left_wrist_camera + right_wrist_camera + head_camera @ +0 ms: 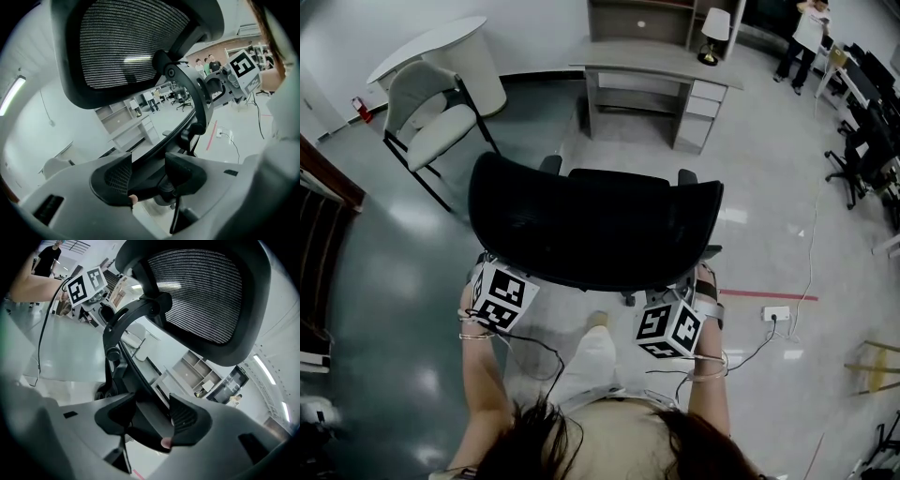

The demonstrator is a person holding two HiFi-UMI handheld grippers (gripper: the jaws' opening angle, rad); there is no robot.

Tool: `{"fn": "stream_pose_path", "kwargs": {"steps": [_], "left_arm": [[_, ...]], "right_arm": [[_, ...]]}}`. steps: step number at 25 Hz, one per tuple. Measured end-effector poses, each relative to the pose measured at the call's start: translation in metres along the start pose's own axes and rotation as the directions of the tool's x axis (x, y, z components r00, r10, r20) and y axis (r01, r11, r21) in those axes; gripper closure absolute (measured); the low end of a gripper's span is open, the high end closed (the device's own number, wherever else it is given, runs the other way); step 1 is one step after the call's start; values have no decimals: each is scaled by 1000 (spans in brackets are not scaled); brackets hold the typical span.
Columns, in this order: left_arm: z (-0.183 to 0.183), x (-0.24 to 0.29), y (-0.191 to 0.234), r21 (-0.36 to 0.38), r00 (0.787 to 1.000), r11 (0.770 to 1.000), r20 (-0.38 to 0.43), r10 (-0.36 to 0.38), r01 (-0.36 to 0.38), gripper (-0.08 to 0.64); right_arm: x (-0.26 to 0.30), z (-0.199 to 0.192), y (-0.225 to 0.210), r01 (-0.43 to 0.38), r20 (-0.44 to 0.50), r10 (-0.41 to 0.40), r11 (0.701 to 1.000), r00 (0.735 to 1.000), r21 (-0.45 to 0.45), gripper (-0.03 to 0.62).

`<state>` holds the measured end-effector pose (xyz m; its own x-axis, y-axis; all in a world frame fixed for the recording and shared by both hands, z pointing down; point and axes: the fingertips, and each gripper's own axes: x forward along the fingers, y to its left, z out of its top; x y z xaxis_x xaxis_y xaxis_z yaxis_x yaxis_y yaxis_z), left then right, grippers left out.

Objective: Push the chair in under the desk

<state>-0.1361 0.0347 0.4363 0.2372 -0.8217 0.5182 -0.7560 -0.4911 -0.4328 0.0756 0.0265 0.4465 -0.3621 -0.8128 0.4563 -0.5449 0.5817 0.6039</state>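
Glossy pale floor [384, 281] runs up to a grey desk [656, 61] with a drawer stack at one end. The black mesh-backed chair [595, 225] stands well short of the desk, square to its open kneehole with its back turned away from it.

An office chair of this kind is bulky but should move easily over so smooth a floor; it may also swivel or veer if pushed unevenly. The mesh panel is soft and would give, so the stiff frame is the place to hold.

That is where both are. The left tool [149, 171] has its pads closed on the dark lower rim [162, 144] of the backrest, and the right tool [152, 417] grips the same rim further along, on the side away from the desk. Both forearms, left [483, 384] and right [710, 394], reach forward and slightly outward from the body toward the desk, elbows bent, tools level with each other.
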Motion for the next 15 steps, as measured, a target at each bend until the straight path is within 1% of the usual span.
{"fn": "stream_pose_path", "kwargs": {"steps": [7,10,15], "left_arm": [[5,13,10,4,1000,1000,20,-1,1,354],[7,18,15,13,1000,1000,19,-1,1,354],[9,31,22,5,1000,1000,11,-4,4,354]], "right_arm": [[13,2,-9,9,3,-9,1000,1000,17,365],[19,3,-13,8,-4,-8,1000,1000,21,365],[32,4,-20,9,-14,-9,1000,1000,18,365]]}}
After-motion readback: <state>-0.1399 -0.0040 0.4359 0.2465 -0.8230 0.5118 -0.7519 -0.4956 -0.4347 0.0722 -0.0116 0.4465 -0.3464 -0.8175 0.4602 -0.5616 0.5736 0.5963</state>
